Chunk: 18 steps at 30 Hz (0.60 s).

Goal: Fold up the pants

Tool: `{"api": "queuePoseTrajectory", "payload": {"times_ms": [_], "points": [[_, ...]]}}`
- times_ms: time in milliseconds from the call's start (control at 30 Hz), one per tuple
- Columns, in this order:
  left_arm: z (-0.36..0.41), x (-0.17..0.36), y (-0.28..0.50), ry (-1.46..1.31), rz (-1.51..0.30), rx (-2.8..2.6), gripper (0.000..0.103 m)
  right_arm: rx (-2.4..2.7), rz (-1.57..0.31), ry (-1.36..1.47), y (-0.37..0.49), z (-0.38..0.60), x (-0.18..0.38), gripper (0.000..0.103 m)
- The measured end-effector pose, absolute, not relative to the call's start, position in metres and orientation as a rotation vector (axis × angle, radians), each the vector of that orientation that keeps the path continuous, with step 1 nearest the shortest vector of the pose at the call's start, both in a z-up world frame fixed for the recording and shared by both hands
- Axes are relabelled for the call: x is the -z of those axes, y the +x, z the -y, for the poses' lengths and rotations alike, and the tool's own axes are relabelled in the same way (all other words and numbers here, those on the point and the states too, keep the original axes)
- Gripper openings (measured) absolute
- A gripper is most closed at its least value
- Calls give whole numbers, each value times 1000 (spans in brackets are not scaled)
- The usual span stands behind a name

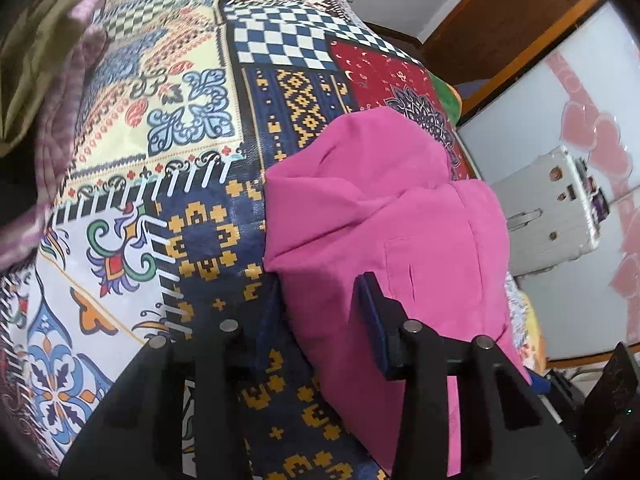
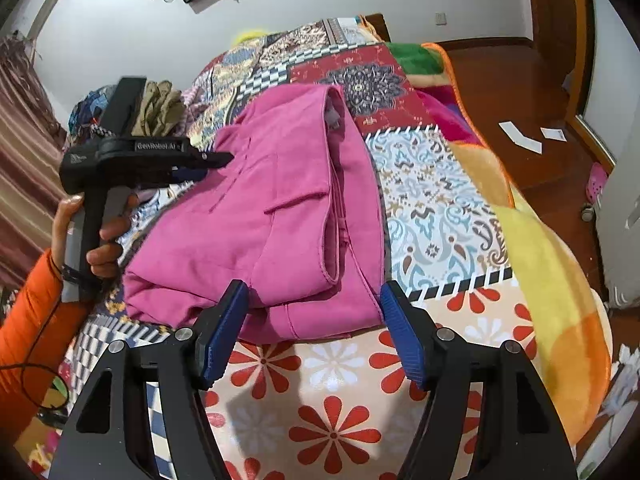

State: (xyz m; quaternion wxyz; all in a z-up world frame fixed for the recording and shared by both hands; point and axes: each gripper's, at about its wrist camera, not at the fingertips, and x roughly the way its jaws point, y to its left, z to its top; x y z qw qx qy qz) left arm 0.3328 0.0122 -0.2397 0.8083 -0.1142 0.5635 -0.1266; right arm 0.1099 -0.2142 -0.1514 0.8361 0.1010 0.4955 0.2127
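Observation:
The pink pants (image 1: 380,200) lie folded into a thick bundle on the patterned bedspread (image 1: 180,100). My left gripper (image 1: 320,280) straddles the bundle's near left corner. One pad rests on top of the cloth, the other sits against its edge, and fabric fills the gap. In the right wrist view the pants (image 2: 280,200) lie at the centre, with the left gripper (image 2: 216,162) at their far left edge, held by a hand (image 2: 108,240) in an orange sleeve. My right gripper (image 2: 313,286) stands open at the bundle's near edge, its blue pads wide apart and not touching the cloth.
A pile of olive and striped clothes (image 2: 160,104) lies on the bed beyond the left gripper. The bedspread (image 2: 440,200) drops off at the right onto a wooden floor (image 2: 520,100) with paper scraps. A white case (image 1: 552,208) stands beside the bed.

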Motion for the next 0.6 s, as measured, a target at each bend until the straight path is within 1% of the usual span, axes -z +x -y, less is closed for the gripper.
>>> {"api": "queuePoseTrajectory", "payload": {"times_ms": [167,233,333,433,600], "points": [[2,239,337,-191,-1186,257,33,-460,-1054,192,108,212,157,67],[4,236,336,-175,-1175,245,27,-466,-1050,192,108,213,158,67],[5,232,334,-166,-1156,223,23,-485,-1041,188,107,212,157,62],[2,226,326,-134,-1137,193,21,-508,-1038,181,110,210,157,53],[-14,214,299,-96,-1106,139,18,-507,-1026,128,123,207,155,50]]}}
